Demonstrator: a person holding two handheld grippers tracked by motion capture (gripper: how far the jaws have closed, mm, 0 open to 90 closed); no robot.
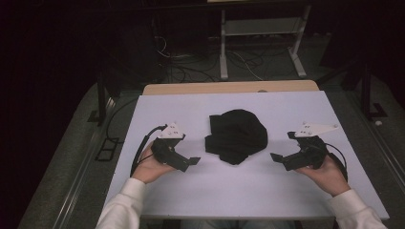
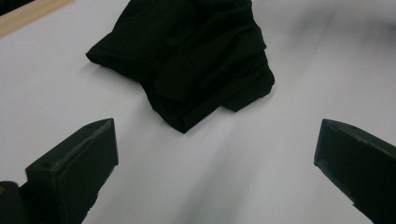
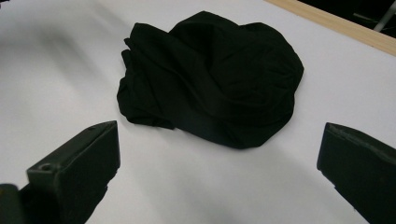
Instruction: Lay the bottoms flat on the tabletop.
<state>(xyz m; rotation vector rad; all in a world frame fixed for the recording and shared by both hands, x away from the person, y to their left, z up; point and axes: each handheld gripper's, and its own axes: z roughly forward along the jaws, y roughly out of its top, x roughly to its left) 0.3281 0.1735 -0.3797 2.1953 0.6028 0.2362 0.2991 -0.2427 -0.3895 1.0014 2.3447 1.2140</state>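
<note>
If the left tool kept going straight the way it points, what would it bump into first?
Most likely the black cloth. The left tool points toward the crumpled pile, with bare table between its open jaws and the cloth's near edge. It seems close, though depth is hard to judge.

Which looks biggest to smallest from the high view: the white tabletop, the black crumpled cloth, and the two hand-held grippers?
1. White tabletop, by far the largest.
2. Black crumpled cloth.
3. Left gripper and right gripper: they look about alike, so no ranking between them.
</note>
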